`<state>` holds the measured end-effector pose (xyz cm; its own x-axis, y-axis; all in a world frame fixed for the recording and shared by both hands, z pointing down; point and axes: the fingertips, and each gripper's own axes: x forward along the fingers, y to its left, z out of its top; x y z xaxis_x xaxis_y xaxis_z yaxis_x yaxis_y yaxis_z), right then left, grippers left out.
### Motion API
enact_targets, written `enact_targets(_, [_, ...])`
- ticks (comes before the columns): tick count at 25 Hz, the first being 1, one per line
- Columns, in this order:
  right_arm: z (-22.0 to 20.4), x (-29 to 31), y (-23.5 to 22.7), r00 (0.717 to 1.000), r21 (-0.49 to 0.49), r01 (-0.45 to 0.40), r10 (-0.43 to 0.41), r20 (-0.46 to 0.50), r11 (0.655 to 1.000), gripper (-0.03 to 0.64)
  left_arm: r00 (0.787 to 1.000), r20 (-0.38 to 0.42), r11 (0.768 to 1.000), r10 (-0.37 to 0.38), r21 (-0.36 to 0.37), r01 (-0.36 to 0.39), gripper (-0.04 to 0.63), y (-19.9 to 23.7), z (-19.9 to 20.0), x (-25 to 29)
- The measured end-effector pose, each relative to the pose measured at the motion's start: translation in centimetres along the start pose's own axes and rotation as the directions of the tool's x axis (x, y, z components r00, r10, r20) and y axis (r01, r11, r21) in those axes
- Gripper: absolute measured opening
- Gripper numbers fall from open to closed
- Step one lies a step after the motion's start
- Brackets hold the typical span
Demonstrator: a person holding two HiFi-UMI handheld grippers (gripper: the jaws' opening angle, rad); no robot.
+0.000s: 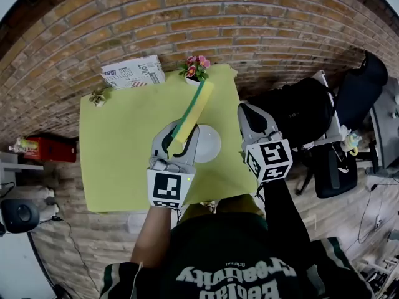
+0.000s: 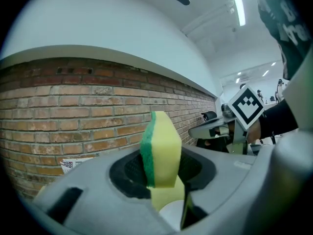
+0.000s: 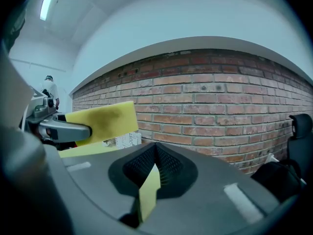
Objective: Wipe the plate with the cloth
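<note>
A yellow sponge with a green scouring side (image 1: 193, 109) (image 2: 161, 148) stands up and away from my left gripper (image 1: 181, 132) (image 2: 164, 177), which is shut on its lower end. The sponge is raised above the table and tilts toward the far edge. Under it, partly hidden by the gripper, a white plate (image 1: 209, 143) (image 2: 168, 215) lies on the yellow-green tablecloth (image 1: 121, 142). My right gripper (image 1: 249, 109) (image 3: 155, 153) hovers at the plate's right, jaws shut with nothing between them. The right gripper view shows the sponge (image 3: 105, 121) at its left.
At the table's far edge lie a folded newspaper (image 1: 133, 72), a pot of pink flowers (image 1: 197, 67) and a small plant (image 1: 97, 96). A black bag (image 1: 299, 108) and office chairs stand to the right. A red box (image 1: 43, 148) sits on the floor at left.
</note>
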<state>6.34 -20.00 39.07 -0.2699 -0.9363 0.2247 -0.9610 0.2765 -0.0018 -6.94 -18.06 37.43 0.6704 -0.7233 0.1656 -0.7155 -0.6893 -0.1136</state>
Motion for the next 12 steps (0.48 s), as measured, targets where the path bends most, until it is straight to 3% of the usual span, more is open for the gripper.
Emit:
enact_targets(5, [-0.4,0.6,-0.6,1.000,0.002,-0.018,0.018,-0.011,1.000,0.014,0.998,-0.070,1.000,-0.005,-0.002,0.005,0.132,-1.0,-2.5,1.3])
enact_targets(12, [-1.6,1.2,-0.6,0.997,0.002,-0.055,0.055,-0.045,0.998,0.014,0.986,-0.163,0.997,-0.033,-0.076,0.021,0.132,-1.6,-6.2,2.6])
